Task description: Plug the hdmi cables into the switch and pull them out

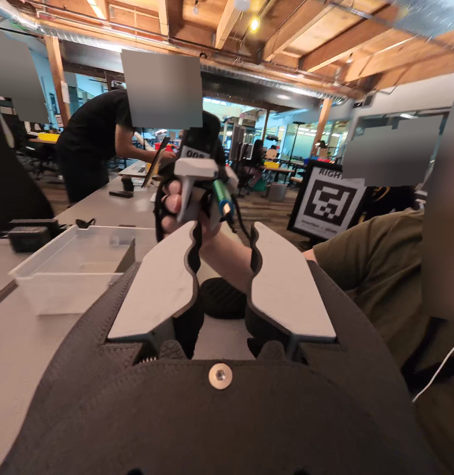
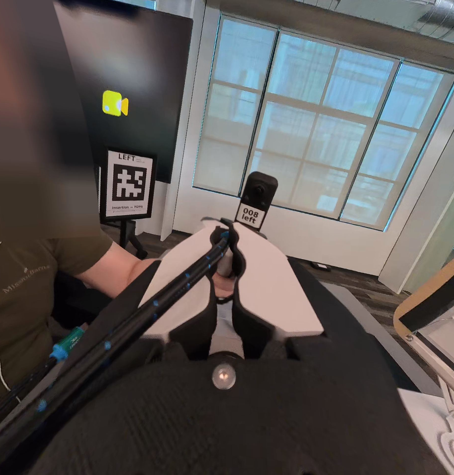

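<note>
In the right wrist view, my right gripper is shut on a black HDMI cable with blue flecks, pinched at the fingertips. The cable runs down to the lower left. Its green and blue plug lies beside the gripper body. In the left wrist view, my left gripper is open and empty. It points at the right gripper, held in a hand, with the plug beside it. The two grippers face each other above the table. The switch is not in view.
A clear plastic bin and a black power adapter sit on the grey table to the left. A black round object lies under the left fingers. Marker signs stand on either side. People work at the far end.
</note>
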Demonstrator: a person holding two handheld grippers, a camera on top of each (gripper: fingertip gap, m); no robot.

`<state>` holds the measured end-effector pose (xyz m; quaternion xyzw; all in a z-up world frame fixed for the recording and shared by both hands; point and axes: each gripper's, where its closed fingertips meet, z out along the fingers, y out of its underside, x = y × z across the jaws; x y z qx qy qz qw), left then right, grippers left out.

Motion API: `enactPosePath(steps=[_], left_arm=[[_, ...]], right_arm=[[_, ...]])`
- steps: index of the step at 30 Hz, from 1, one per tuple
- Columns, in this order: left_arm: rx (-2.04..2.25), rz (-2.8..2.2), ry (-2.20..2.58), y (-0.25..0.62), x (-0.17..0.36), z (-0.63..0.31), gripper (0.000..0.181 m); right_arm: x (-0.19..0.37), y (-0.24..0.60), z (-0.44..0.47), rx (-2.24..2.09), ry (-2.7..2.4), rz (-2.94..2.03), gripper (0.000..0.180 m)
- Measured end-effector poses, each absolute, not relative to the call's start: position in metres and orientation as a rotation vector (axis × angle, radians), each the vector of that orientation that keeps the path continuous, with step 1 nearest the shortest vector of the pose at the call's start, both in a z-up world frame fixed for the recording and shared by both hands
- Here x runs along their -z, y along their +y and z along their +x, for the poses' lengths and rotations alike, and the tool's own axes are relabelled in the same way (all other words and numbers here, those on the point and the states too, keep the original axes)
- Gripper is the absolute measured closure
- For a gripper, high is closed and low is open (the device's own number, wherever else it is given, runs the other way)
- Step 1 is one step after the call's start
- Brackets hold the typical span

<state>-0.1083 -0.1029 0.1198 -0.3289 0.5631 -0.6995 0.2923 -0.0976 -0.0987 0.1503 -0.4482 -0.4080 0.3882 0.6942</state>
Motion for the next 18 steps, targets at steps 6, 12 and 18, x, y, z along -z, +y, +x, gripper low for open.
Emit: enactPosePath(steps=[6, 12, 18], left_arm=[[1.889, -0.995, 1.433, -0.093, -0.119, -0.101, 0.170], [1.721, -1.023, 1.504, -0.087, -0.109, -0.099, 0.170], [1.543, -0.978, 1.541, -0.085, -0.103, -0.095, 0.170]], right_arm=[[-0.138, -0.089, -0.100, -0.801, -0.931, -1.010, 0.174], [-0.129, -0.080, -0.100, -0.826, -0.912, -1.120, 0.163], [-0.112, -0.074, -0.095, -0.810, -0.939, -1.313, 0.157]])
